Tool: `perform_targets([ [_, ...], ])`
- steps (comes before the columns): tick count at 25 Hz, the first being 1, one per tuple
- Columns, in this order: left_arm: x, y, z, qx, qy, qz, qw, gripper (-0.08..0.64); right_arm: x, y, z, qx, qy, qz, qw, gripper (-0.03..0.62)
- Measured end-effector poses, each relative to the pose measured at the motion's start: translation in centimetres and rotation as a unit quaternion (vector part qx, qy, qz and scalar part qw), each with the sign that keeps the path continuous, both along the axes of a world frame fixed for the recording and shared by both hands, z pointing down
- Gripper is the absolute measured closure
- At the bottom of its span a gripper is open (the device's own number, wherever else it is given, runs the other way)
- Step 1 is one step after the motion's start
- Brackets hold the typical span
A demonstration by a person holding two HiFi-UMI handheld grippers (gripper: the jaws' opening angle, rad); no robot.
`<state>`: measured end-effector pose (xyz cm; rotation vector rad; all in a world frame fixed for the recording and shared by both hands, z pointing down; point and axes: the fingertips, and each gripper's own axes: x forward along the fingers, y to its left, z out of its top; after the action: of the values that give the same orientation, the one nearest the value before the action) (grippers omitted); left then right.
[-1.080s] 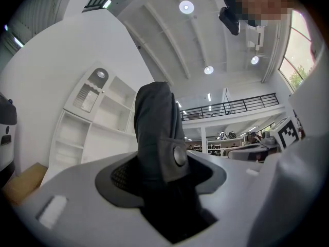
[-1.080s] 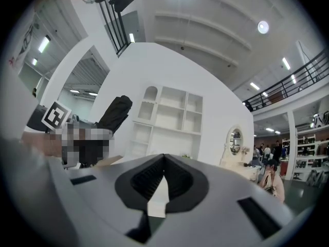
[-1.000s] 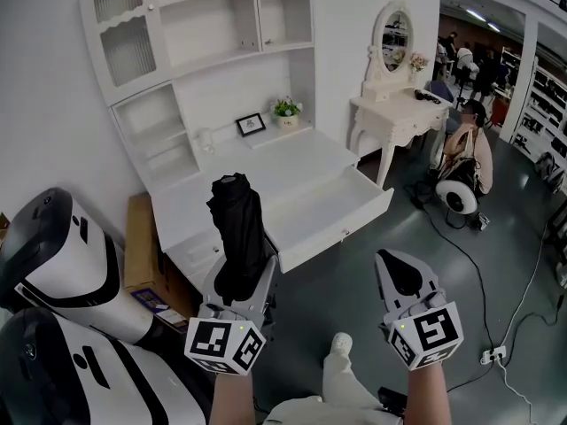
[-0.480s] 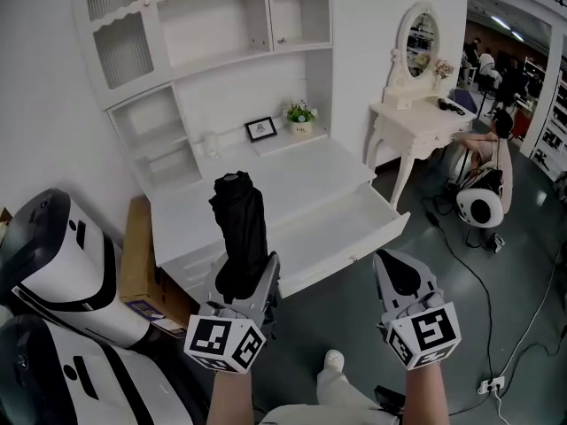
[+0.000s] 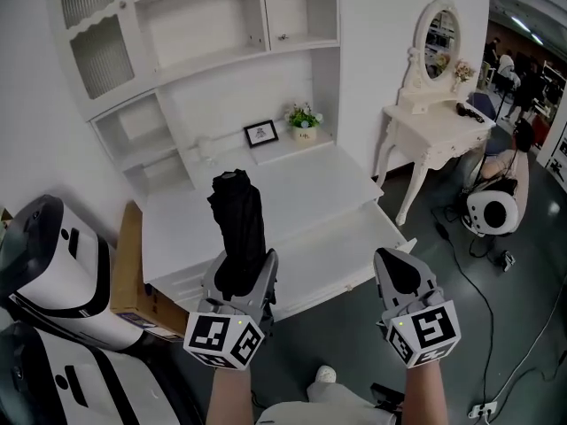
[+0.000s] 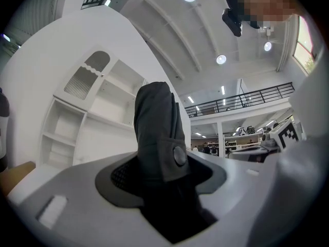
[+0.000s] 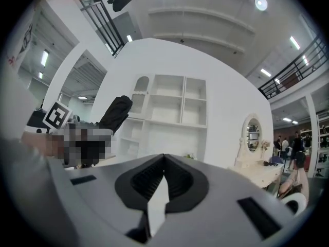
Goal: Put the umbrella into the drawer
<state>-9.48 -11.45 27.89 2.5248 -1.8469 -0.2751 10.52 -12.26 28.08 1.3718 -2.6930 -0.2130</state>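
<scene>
The step in hand looks like carrying the umbrella point(image 5: 237, 224) to the open drawer point(image 5: 347, 271), which lies ahead and slightly right of the left hand-held gripper point(image 5: 239, 271); best bring it over the drawer, lay it along the drawer's length and let go only once it rests inside; the right hand-held gripper point(image 5: 403, 283), closed on nothing, is best held aside. The umbrella is black and folded, strapped with a round snap, and stands upright out of the left jaws, which clench its lower part.
</scene>
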Motion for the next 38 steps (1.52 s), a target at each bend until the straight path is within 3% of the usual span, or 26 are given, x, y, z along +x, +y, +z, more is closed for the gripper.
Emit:
perform_targets([
  [8,2.2,-5.2,1.7,-0.022,-0.016,-0.01,0.9996,0.308,2.3,-5.8,1.8,-0.021,-0.012,-0.008,1.0,0.586],
  [24,3.1,-11.6,7.2,-0.08,-0.037,0.012,0.996,0.308,3.1,-11.4,7.5,-0.094,-0.007,0.007,0.996,0.586],
  [33,3.9,-15.9,12.3,-0.13,-0.055,0.055,0.9885,0.308,2.9,-14.6,12.3,-0.153,0.01,0.026,0.988,0.586],
  [38,4.0,-18.0,16.4,-0.174,-0.057,0.075,0.9802,0.308,2.4,-16.3,14.0,-0.171,0.028,0.03,0.984,0.586],
])
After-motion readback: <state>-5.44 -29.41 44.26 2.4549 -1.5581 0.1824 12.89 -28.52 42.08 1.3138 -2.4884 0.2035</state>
